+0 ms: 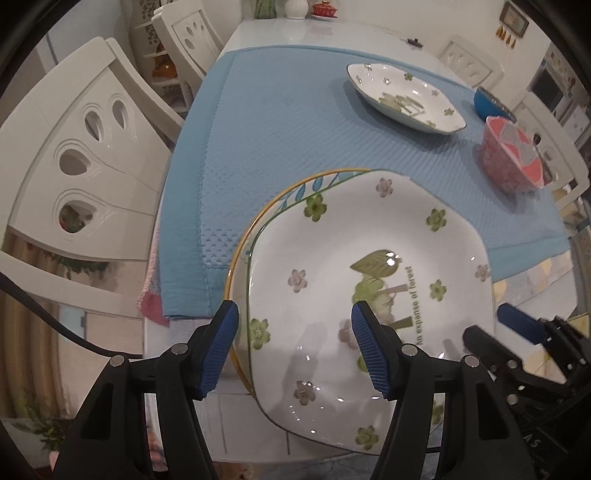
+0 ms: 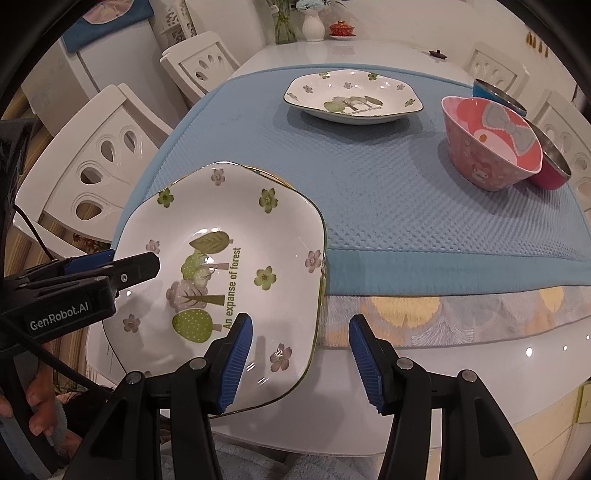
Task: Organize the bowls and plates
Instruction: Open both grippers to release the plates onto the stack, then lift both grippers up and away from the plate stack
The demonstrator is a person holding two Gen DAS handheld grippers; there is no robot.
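Observation:
A white flowered forest plate [image 1: 354,258] [image 2: 225,258] lies on a yellow-rimmed plate [image 1: 258,218] at the near table edge. My left gripper [image 1: 295,347] is open, its jaws astride the stack's left rim; it also shows in the right wrist view [image 2: 110,267]. My right gripper [image 2: 301,362] is open, astride the plate's right rim; it also shows in the left wrist view [image 1: 513,332]. A second forest plate [image 1: 404,96] [image 2: 352,96] sits far on the blue mat. A pink bowl [image 1: 511,157] [image 2: 491,142], a magenta steel bowl [image 2: 552,162] and a blue bowl [image 1: 491,103] [image 2: 498,96] stand right.
A blue mat [image 1: 266,147] [image 2: 388,192] covers the white table. White chairs [image 1: 74,177] [image 2: 92,162] stand along the left side. A vase [image 2: 312,24] and a red lidded cup [image 2: 341,28] are at the far end.

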